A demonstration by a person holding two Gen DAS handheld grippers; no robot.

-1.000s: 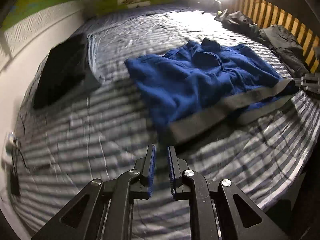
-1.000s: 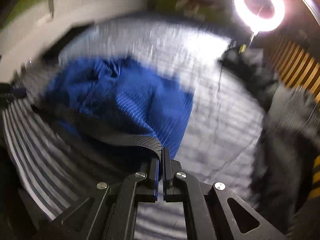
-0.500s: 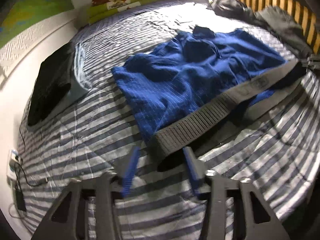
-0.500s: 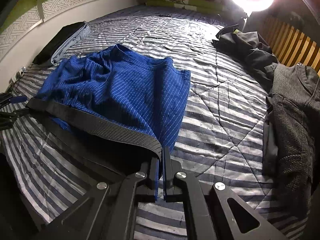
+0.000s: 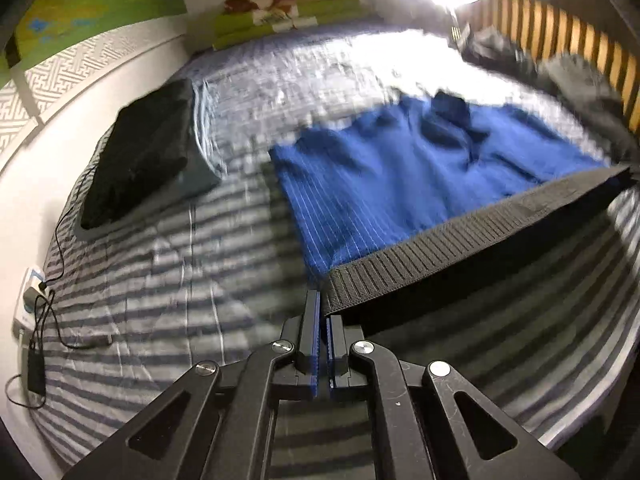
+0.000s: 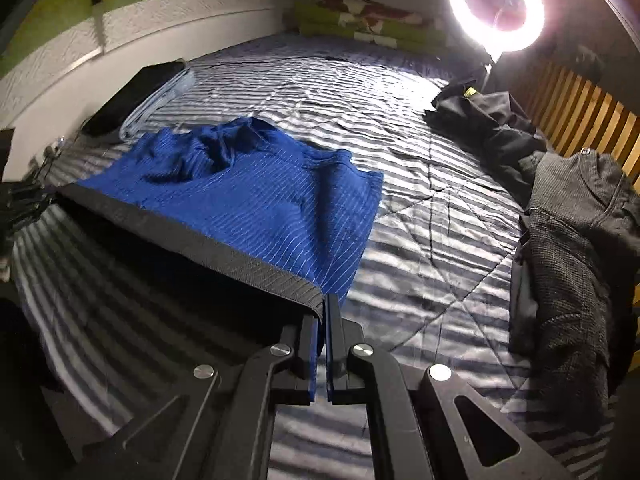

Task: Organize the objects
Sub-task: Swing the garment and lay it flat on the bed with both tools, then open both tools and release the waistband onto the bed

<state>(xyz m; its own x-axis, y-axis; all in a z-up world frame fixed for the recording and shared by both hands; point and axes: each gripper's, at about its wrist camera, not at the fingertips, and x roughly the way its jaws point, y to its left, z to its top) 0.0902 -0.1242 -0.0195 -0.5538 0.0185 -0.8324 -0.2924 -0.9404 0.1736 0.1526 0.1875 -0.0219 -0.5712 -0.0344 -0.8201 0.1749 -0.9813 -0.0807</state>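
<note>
Blue pinstriped shorts [image 5: 400, 176] with a black ribbed waistband [image 5: 460, 248] lie spread on a striped bed. My left gripper [image 5: 323, 308] is shut on the waistband's left end. My right gripper [image 6: 324, 308] is shut on the waistband's other end [image 6: 224, 256]. The band is stretched taut between both and lifted off the cover; the blue legs [image 6: 256, 192] rest on the bed beyond it. The left gripper shows faintly at the left edge of the right wrist view [image 6: 24, 200].
A black folded garment on a grey one [image 5: 140, 156] lies by the left wall. Dark clothes [image 6: 492, 128] and a grey knit garment [image 6: 576, 240] lie on the right by the slatted headboard [image 6: 580, 120]. A ring light [image 6: 496, 4] glares. Charger cables [image 5: 36, 320] hang at the left edge.
My left gripper went from open around the waistband's end to shut on it. The waistband is now pulled straighter and raised. The right gripper stays shut on its end.
</note>
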